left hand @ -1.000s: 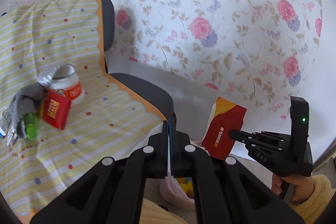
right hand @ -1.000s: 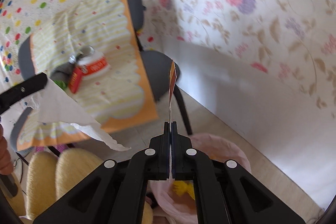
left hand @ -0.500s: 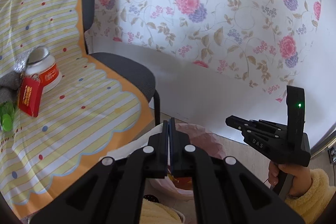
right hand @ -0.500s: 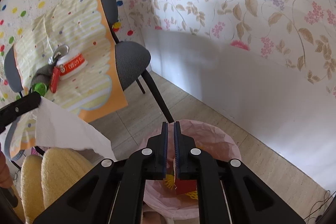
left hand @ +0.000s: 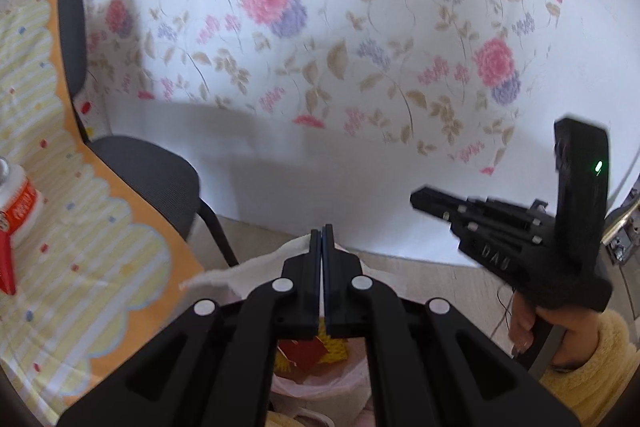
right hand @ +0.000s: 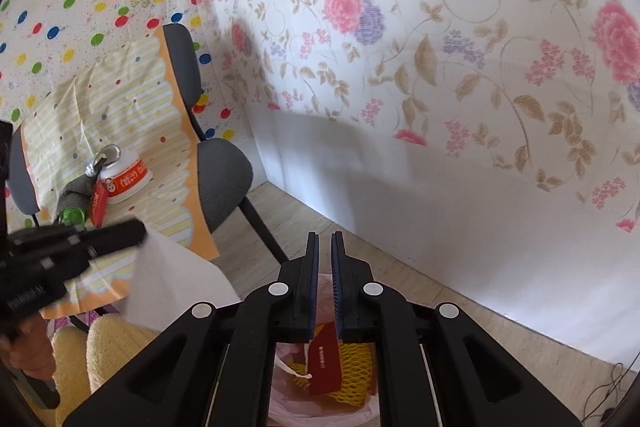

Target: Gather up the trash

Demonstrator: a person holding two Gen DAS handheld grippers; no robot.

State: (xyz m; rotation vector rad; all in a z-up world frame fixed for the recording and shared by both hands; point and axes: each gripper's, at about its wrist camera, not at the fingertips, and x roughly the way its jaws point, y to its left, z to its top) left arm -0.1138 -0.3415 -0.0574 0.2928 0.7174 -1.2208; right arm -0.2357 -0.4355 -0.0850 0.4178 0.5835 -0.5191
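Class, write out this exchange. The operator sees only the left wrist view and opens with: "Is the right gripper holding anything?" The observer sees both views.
Observer: No. The right gripper has a small gap between its jaws, with nothing in it.
Operator: How much tissue do I hold?
Observer: A broad white tissue hangs from the left gripper.
Operator: What lies on the chair past the white cup?
Observer: Beside the white cup lies a green item, outside your view.
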